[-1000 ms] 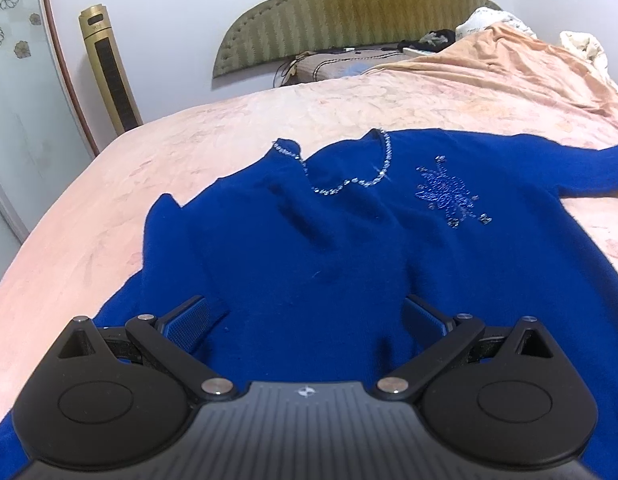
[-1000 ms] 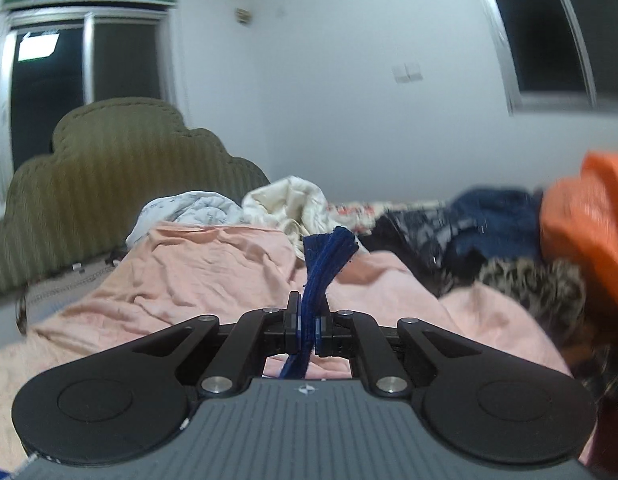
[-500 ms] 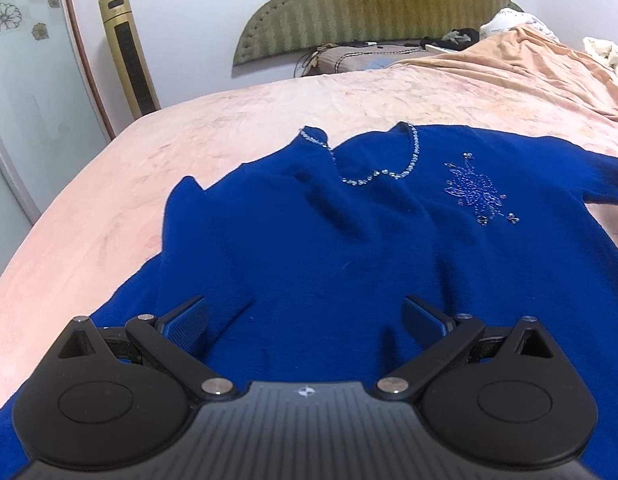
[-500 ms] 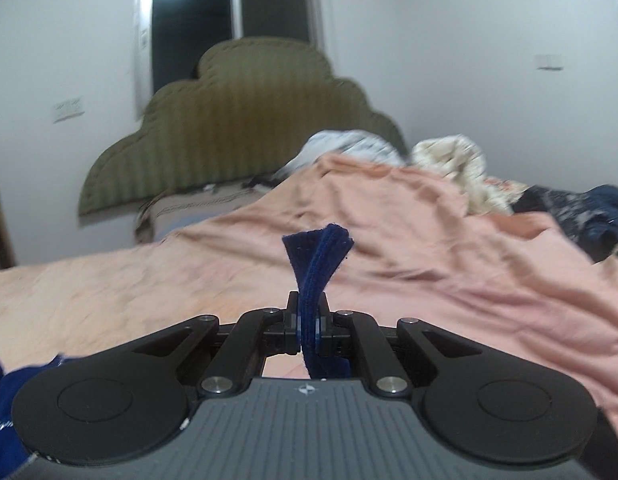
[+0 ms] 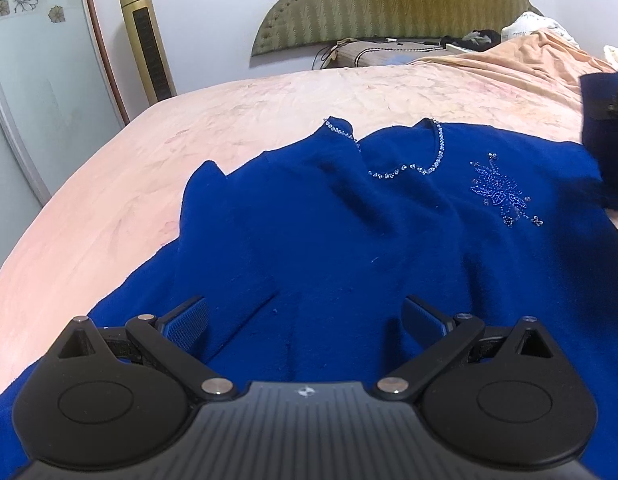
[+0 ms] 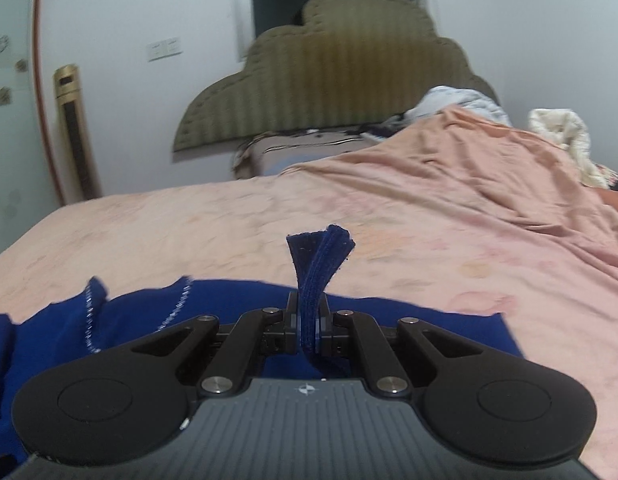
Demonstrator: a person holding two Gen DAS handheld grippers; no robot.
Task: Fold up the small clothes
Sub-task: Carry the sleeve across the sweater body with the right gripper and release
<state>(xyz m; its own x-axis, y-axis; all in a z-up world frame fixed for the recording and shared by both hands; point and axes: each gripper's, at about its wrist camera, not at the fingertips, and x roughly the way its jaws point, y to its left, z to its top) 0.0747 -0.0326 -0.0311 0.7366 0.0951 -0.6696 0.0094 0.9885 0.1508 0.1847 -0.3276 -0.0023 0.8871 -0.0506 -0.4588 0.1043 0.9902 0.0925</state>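
A royal-blue sweater (image 5: 349, 240) with a beaded neckline (image 5: 413, 164) and a beaded flower motif (image 5: 501, 192) lies flat on the pink bed (image 5: 189, 140). My left gripper (image 5: 305, 320) is open, low over the sweater's lower body, holding nothing. My right gripper (image 6: 308, 324) is shut on the sweater's right sleeve cuff (image 6: 321, 256), which sticks up between its fingers. That raised sleeve and the gripper show at the far right of the left wrist view (image 5: 605, 120). The sweater body (image 6: 149, 320) lies below the right gripper.
An olive padded headboard (image 5: 393, 4) and pillow stand at the bed's head. A crumpled peach blanket (image 6: 489, 168) and a pile of clothes (image 6: 565, 136) lie on the right. A gold tower fan (image 5: 147, 40) and a sliding glass door (image 5: 29, 80) are left of the bed.
My right gripper has carried the sleeve cuff leftward over the sweater's shoulder, swinging to face the headboard. My left gripper has drifted slightly and stays open.
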